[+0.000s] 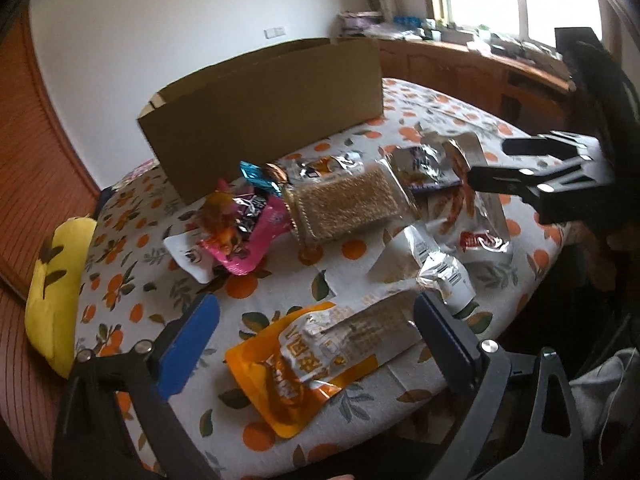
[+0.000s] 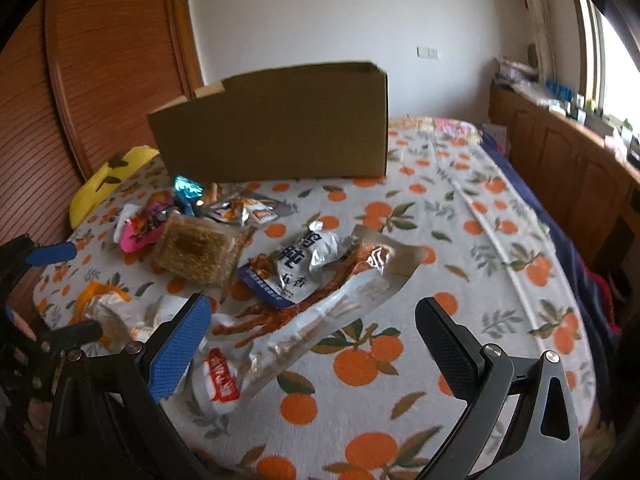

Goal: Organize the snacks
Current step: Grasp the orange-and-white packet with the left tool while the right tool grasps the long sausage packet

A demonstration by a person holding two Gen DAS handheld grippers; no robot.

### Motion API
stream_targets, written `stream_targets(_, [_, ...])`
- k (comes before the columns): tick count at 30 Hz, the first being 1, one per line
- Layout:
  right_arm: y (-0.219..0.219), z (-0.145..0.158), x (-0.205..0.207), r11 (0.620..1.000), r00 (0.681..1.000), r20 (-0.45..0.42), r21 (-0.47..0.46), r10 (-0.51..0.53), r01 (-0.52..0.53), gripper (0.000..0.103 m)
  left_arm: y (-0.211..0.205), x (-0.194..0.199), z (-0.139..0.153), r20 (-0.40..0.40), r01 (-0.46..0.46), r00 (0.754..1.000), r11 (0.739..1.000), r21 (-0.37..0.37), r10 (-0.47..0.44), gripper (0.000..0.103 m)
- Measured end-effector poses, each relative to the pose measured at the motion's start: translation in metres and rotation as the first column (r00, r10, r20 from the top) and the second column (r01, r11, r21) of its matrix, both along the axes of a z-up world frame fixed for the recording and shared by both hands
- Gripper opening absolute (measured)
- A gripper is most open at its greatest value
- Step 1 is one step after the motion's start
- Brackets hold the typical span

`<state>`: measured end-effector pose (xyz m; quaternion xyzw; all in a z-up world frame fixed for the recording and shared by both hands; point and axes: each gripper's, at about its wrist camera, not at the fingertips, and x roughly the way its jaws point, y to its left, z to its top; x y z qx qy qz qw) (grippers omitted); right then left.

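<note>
Both claws tilt downward over the snack-strewn bedspread [image 2: 420, 248], left gripper [image 1: 320, 332] spread around an orange packet [image 1: 280, 384], right gripper [image 2: 316, 336] spread beside a silver packet [image 2: 304, 320].

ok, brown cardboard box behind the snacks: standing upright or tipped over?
Upright. The brown cardboard box stands on its base on the orange-print cloth, top open; its contents cannot be seen.

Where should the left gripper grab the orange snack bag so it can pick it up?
Best guess: pinch the orange snack bag at its near orange end, coming down from above. It lies flat on the orange-print cloth, so a side approach would likely just push it. The left gripper, fingers wide open, already sits over it. Avoid the far end, where a silvery packet overlaps it.
</note>
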<state>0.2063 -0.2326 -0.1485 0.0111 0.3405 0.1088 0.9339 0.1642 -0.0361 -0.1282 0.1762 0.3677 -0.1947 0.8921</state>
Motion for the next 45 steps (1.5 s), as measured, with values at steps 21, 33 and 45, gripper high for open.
stream_targets(21, [-0.019, -0.021, 0.033, 0.999, 0.99, -0.136, -0.013, 0.03, -0.032, 0.059, -0.012, 0.034, -0.018, -0.108, 0.019, 0.994, 0.998, -0.054, -0.025, 0.098])
stream_targets(33, [-0.047, -0.02, 0.034, 0.999, 0.989, -0.143, 0.041, 0.041, -0.036, 0.042, -0.019, 0.034, -0.025, -0.186, 0.076, 0.978, 0.993, -0.091, -0.092, 0.078])
stream_targets(45, [-0.048, -0.025, 0.027, 0.998, 0.995, -0.093, 0.048, 0.046, -0.042, 0.045, -0.039, 0.035, -0.035, -0.225, 0.199, 0.955, 0.98, -0.003, -0.194, 0.086])
